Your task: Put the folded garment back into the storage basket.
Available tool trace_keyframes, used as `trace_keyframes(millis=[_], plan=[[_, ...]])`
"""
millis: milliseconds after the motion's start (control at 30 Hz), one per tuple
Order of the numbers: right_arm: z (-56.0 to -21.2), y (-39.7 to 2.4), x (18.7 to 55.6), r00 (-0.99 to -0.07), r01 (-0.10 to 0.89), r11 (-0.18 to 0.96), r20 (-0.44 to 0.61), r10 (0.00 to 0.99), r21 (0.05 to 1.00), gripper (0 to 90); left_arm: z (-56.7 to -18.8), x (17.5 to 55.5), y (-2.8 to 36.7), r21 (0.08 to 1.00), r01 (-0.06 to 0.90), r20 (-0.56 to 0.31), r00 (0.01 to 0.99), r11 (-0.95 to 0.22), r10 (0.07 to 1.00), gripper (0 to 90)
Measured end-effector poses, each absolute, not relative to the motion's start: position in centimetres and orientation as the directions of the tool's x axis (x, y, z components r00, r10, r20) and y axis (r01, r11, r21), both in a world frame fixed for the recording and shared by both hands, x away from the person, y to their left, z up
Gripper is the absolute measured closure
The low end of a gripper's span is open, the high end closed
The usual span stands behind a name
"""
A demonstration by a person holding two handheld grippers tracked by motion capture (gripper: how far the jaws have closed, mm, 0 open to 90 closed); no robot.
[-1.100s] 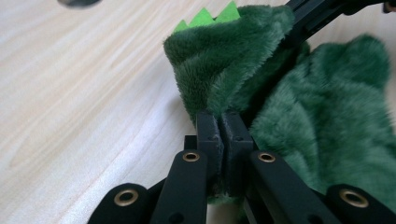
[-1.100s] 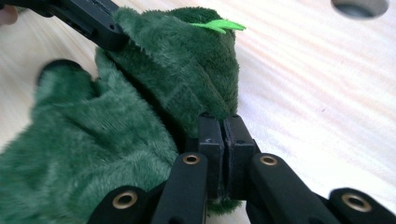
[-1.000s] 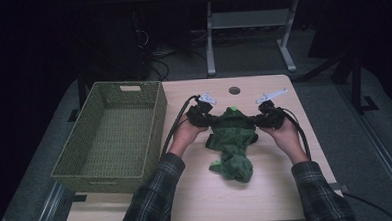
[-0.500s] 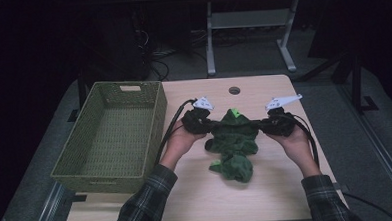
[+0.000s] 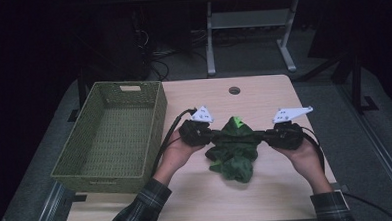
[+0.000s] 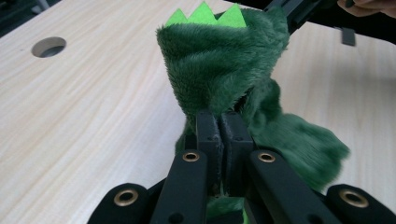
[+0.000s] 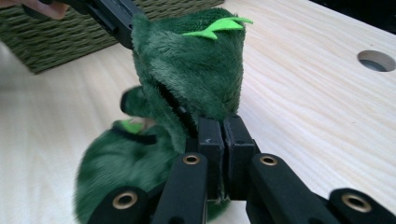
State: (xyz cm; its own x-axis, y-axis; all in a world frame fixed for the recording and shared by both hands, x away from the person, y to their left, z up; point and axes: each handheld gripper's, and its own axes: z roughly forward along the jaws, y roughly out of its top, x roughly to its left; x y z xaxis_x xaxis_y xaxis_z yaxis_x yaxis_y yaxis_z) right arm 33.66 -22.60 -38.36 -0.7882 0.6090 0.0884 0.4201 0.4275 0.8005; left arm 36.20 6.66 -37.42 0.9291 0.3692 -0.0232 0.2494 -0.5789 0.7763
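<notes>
A dark green plush garment (image 5: 234,149) with bright green felt spikes hangs between my two grippers over the middle of the wooden table (image 5: 263,95). My left gripper (image 5: 209,135) is shut on its left edge, and my right gripper (image 5: 263,136) is shut on its right edge. In the left gripper view the closed pads (image 6: 208,133) pinch the plush fabric (image 6: 219,60) below the spikes. Seen from the right gripper view, the jaws (image 7: 222,133) clamp the same green cloth (image 7: 191,70), and its lower part droops to the table.
A green woven basket (image 5: 112,131), with nothing in it, stands on the left part of the table; its wall (image 7: 56,35) is seen behind the cloth. A round cable hole (image 5: 234,90) lies at the table's far middle. Desk legs and cables stand beyond the table.
Both grippers have moved toward the person and risen a little, carrying the green cloth with them. The cloth is now stretched out more between them.
</notes>
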Motion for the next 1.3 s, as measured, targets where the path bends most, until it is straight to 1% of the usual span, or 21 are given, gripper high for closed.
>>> trace_keyframes(millis=[233,333,667,933,1000,1067,1300], plan=[[-38.9,-22.4,31.4,-0.814,0.407,0.445,0.096,0.573,0.798,87.4,-38.3,33.9,7.2,0.764,0.243,-0.042,0.943,-0.598,0.33,87.6],[-39.3,-22.3,30.4,-0.818,0.419,0.449,0.113,0.564,0.789,87.4,-38.7,32.9,7.3,0.758,0.231,-0.042,0.951,-0.61,0.308,87.6],[-42.4,-21.8,28.2,-0.834,0.453,0.5,0.154,0.529,0.738,87.0,-41.3,30.8,7.2,0.719,0.23,-0.076,0.964,-0.656,0.255,87.6],[-44.1,-21.6,27.8,-0.837,0.476,0.534,0.175,0.518,0.699,86.9,-44.3,30.4,6.5,0.667,0.248,-0.117,0.966,-0.702,0.229,87.6],[-44.5,-21.3,27.9,-0.836,0.486,0.559,0.17,0.522,0.672,86.9,-44.7,30.5,6.3,0.659,0.247,-0.121,0.967,-0.71,0.225,87.6],[-45.0,-21.2,27.9,-0.838,0.486,0.557,0.179,0.515,0.674,86.9,-45.1,30.5,6.1,0.653,0.251,-0.126,0.966,-0.714,0.225,87.6],[-46.3,-21.0,28.0,-0.832,0.513,0.579,0.201,0.517,0.633,86.0,-46.2,30.3,5.4,0.644,0.251,-0.133,0.967,-0.723,0.217,87.3]])
